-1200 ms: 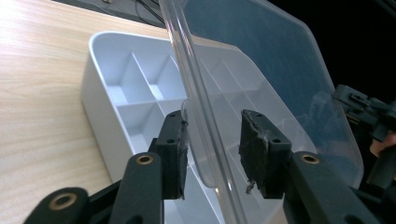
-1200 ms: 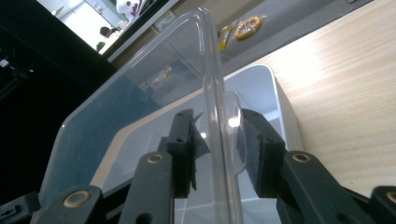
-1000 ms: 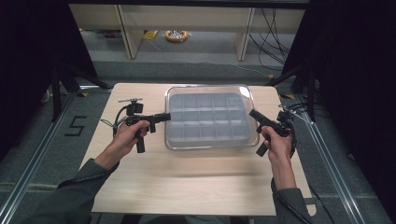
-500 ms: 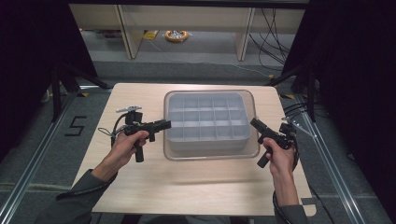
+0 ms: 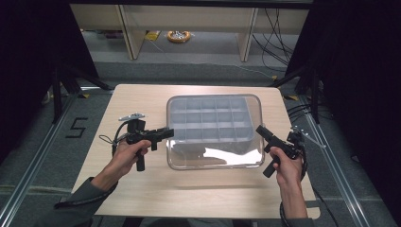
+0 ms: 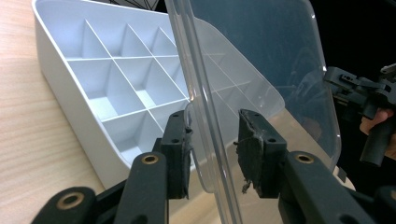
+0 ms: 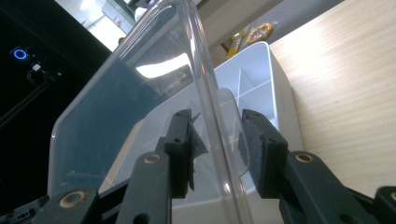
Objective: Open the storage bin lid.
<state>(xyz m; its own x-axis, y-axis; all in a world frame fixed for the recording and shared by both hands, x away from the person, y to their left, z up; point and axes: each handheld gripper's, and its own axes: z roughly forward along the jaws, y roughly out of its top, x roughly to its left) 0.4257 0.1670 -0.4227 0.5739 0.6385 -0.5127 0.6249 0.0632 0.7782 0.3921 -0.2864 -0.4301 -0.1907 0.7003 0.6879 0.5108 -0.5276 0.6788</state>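
Two grippers flank the white divided box [image 5: 208, 118] mid-surface [image 5: 142, 198], with its clear lid [image 6: 261, 60] tilted up off the near side. Left gripper [image 6: 212, 147] and right gripper [image 7: 217, 149] each straddle a lid edge, fingers spread, not clamped.

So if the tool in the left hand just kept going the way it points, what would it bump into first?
Probably the clear lid: its edge already sits between the left tool's open jaws. Beyond that lies the white divided box; exact depth is hard to judge.
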